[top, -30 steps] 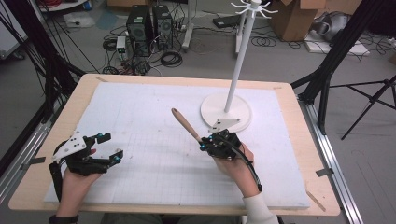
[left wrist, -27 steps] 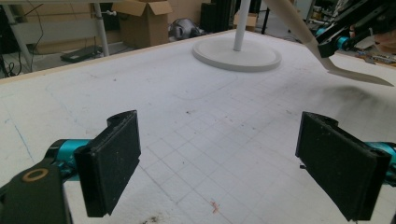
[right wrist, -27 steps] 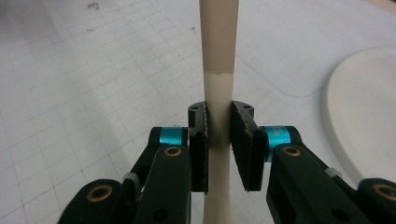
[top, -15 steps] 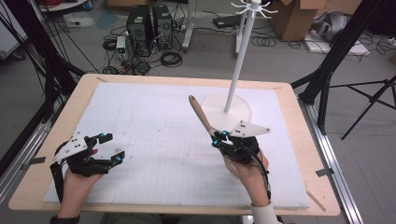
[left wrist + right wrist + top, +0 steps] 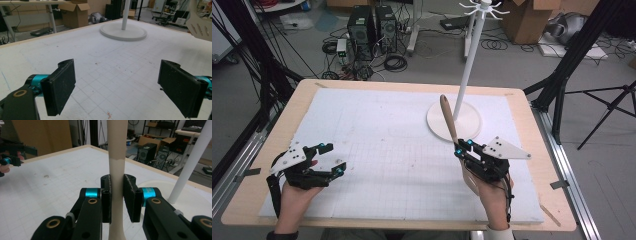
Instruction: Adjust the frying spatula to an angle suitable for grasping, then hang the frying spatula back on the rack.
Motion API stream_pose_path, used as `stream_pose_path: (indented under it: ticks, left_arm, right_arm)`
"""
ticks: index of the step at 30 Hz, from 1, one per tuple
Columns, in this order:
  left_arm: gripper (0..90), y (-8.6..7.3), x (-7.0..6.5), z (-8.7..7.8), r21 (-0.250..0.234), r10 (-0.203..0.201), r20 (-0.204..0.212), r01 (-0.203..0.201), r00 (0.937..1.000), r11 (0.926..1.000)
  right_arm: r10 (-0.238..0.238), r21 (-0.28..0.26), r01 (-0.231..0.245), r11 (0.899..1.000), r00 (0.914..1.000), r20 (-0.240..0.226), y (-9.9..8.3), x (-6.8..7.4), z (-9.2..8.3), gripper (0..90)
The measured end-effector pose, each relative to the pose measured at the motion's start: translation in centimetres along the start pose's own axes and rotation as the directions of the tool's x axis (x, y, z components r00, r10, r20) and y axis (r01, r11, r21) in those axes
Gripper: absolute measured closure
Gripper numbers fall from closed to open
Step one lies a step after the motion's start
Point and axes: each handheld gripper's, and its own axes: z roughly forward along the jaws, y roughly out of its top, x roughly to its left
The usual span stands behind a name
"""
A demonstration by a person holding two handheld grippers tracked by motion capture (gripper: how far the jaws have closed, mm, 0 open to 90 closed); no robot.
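Note:
My right gripper [image 5: 460,148] [image 5: 117,195] is shut on a wooden utensil [image 5: 448,120] [image 5: 116,165], and its handle rises between the pads and points up and away. It hangs above the white mat, just in front of the round base [image 5: 472,122] of a white hook stand [image 5: 471,55] [image 5: 192,162]. My left gripper [image 5: 330,157] [image 5: 117,87] rests low at the mat's front left, open, with nothing between its pads. The utensil's lower end is hidden below the right gripper.
A white gridded mat [image 5: 387,150] covers a wooden table [image 5: 262,150]. The stand's base [image 5: 123,32] takes the far right part of the mat. Computer towers [image 5: 369,30], cables and cardboard boxes [image 5: 532,20] lie on the floor beyond the table.
My right gripper has moved right and slightly toward me with the utensil, whose handle has swung more upright. The left gripper has stayed put.

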Motion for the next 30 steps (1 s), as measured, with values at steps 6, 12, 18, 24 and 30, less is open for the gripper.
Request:
stream_pose_path:
  ticks: [6, 12, 18, 24, 30]
  left_arm:
    - [15.0, 0.2, -0.2, 0.5, 0.002, 0.006, 0.010, -0.006, 0.9999, 1.0000]
    - [15.0, 0.4, -0.5, 0.7, -0.014, -0.002, 0.021, 0.003, 0.9998, 0.9999]
    - [16.0, 2.2, -1.8, 1.6, -0.085, -0.049, 0.064, 0.054, 0.9968, 0.9949]
    - [16.6, 4.1, -3.5, 3.5, -0.136, -0.058, 0.129, 0.076, 0.9899, 0.9878]
    - [17.3, 6.0, -5.1, 5.3, -0.164, -0.049, 0.160, 0.075, 0.9859, 0.9836]
  right_arm:
    - [0.008, -0.021, -0.007, 1.000, 0.9998, 0.016, -0.4, -0.2, -0.4, 77.3]
    - [0.009, -0.034, -0.009, 0.999, 0.9998, 0.020, -0.4, 0.0, -0.7, 77.3]
    - [-0.008, -0.065, 0.011, 0.998, 0.9991, 0.041, -0.4, 0.5, -1.1, 77.3]
    - [-0.036, -0.084, 0.042, 0.996, 0.9973, 0.065, -0.4, 1.0, -1.3, 77.3]
    - [-0.051, -0.115, 0.060, 0.992, 0.9955, 0.080, -0.5, 1.4, -1.7, 77.3]
